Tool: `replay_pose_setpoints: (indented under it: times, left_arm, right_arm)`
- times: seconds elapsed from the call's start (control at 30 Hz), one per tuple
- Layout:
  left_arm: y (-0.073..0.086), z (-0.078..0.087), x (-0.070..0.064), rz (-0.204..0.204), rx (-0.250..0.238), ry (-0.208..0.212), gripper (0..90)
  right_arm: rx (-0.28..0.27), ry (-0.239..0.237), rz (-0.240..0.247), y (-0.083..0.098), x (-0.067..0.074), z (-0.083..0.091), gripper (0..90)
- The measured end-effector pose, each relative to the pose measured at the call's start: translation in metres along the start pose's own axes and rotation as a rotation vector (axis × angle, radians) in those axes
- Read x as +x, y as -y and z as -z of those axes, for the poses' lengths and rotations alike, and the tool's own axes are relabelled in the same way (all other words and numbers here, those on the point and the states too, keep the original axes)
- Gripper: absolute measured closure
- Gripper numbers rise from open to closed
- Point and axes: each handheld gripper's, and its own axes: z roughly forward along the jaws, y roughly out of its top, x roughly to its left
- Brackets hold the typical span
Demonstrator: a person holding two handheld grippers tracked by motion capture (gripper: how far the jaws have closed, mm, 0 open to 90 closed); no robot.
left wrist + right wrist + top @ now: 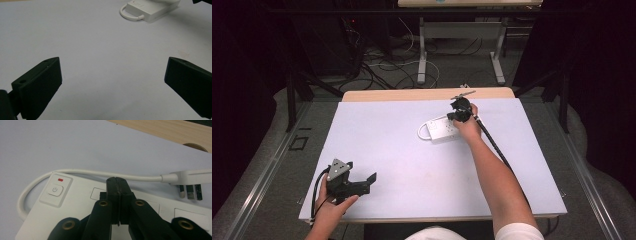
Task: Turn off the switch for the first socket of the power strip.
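A white power strip lies on the white table mat, right of centre toward the far side, with its cable looped at its left end. My right gripper is over the strip with its jaws pressed together and nothing between them. In the right gripper view the strip has a power button with a red mark above it, and its white plug lies beside it. My left gripper rests near the front left of the mat, jaws wide apart and empty. From the left gripper view the strip lies far ahead.
The white mat covers most of a wooden table; a strip of wood shows at the far edge. Beyond it are a grey floor with cables and the legs of another table.
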Motion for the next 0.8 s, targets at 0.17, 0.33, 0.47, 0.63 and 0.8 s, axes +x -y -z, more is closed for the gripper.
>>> replay_pose_setpoints:
  times: [0.17, 0.33, 0.47, 0.63, 0.8]
  left_arm:
    - [0.0001, 0.0002, 0.0002, 0.001, -0.001, 0.0, 1.0]
    - [0.0, 0.0005, 0.0, 0.001, 0.001, -0.001, 1.0]
    - [0.0001, 0.0006, -0.0001, 0.001, 0.0, -0.001, 1.0]
    - [0.0, 0.0006, -0.0002, -0.001, 0.0, -0.001, 1.0]
    - [0.0, 0.0007, -0.0002, -0.001, 0.0, -0.001, 1.0]
  right_arm:
    - [0.02, 0.0, -0.022, 0.0017, 0.0009, -0.0022, 90.0]
    - [0.022, -0.001, -0.03, 0.0019, 0.0006, -0.0028, 90.0]
    - [0.019, 0.002, -0.038, 0.0021, 0.0006, -0.0031, 90.0]
    - [0.01, 0.002, -0.044, 0.0024, 0.0004, -0.0036, 90.0]
    - [0.022, 0.011, -0.033, 0.002, 0.0012, -0.0029, 90.0]
